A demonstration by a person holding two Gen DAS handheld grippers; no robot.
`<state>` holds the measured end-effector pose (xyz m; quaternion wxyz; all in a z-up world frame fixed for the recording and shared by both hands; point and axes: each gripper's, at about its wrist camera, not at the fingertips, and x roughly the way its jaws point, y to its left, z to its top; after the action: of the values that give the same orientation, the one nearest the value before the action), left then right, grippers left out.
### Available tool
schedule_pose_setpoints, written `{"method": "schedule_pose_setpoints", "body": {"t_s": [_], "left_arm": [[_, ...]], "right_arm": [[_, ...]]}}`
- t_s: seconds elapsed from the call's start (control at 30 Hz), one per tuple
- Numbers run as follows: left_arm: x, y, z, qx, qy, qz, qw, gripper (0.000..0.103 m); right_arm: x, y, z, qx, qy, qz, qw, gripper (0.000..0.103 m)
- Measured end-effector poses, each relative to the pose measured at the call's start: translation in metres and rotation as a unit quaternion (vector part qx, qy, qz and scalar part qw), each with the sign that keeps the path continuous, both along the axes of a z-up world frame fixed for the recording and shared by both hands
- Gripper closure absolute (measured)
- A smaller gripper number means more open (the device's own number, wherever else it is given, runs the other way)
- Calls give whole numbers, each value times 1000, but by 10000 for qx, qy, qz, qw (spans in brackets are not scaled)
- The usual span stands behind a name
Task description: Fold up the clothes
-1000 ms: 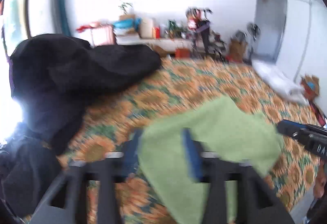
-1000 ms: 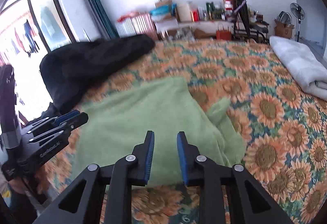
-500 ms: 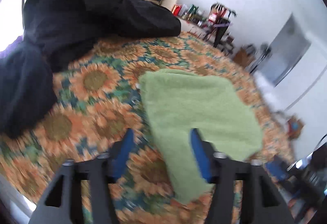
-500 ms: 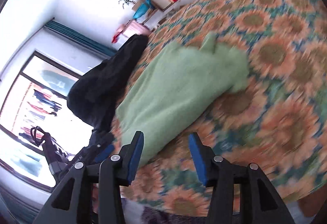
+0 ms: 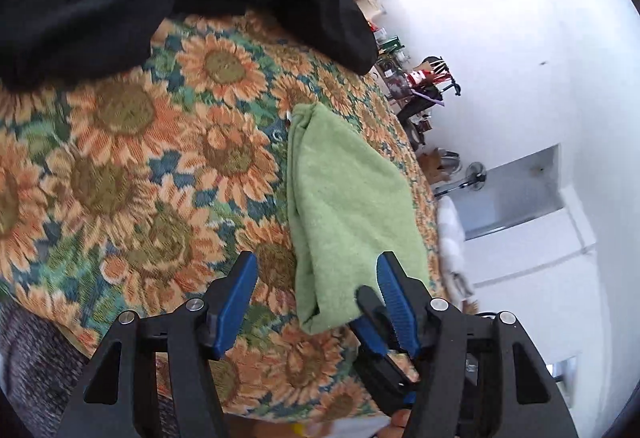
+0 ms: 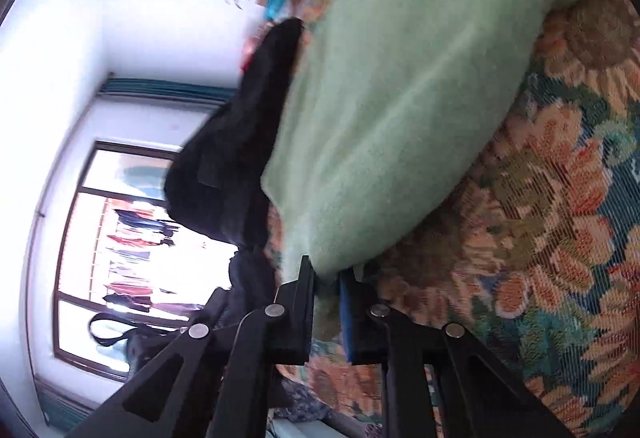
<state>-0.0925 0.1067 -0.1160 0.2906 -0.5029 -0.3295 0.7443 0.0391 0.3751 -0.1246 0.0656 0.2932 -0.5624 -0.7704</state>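
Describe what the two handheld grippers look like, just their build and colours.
The left gripper and the right gripper are alike: black angular plastic linkage arms with triangular cut-outs, silver round pivot pins, and blue ridged pads lining the inner fingers. No cables or markings show.

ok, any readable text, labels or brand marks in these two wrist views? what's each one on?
None can be read.
Boxes and bottles on the far shelf: any labels too small and blurred.
Green cloth: a small tag at its far corner, too small to read.
Sunflower bedspread: pattern only, no text.
Left gripper and right gripper: no marking shows.
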Motion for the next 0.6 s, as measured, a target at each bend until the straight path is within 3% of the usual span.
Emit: {"method": "schedule_pose_setpoints", "body": {"t_s": [0.1,0.23,0.3,0.43,0.53,0.6], "left_arm": [[0,9,-3,131,-61,-216,9997,38],[1,21,-8,457,-270,-297,9981,38],[-4,28,-15,894,-451,-147,9949,34],[-12,41,-24,1345,-700,-70,9884,33],[-11,37,-32,1878,-844,199,9784,27],[-13,47,-32,1696,-874,103,9816,25]], "right_arm": [[5,0,20,365,323,-189,9986,91],[3,4,33,398,440,-182,9981,91],[2,6,33,374,453,-191,9981,91],[5,11,28,236,474,-192,9984,91],[3,8,26,149,526,-127,9984,91],[7,10,27,130,576,-99,9982,91]]}}
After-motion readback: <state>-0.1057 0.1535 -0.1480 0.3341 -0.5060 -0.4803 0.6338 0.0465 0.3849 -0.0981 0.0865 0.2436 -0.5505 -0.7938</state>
